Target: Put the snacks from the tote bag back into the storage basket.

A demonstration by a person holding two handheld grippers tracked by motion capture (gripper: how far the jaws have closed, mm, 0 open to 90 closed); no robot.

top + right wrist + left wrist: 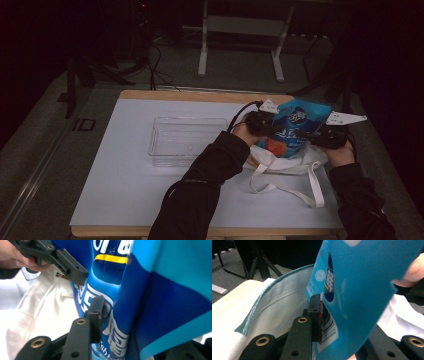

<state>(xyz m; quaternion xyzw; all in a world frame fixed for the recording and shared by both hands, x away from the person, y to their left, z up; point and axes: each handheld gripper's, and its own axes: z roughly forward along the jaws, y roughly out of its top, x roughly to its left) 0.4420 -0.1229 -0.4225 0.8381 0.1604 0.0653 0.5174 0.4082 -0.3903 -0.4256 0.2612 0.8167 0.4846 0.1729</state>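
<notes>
At lower right of the high view lies the white tote bag [280,167]; above it the blue snack bag [295,127], light, crinkly and slippery, hangs pinched at its edges by left gripper [260,122] and right gripper [327,136]; the clear tray [187,140] sits farther left.

Clear plastic tray [187,140] on the white tabletop [120,185], metal stand [241,30] on the floor behind.

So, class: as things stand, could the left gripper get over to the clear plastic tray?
Probably yes, but not right away. The left gripper is clamped on the blue snack bag, above the white tote bag. The tray sits beside it on the table, with nothing between them.
</notes>
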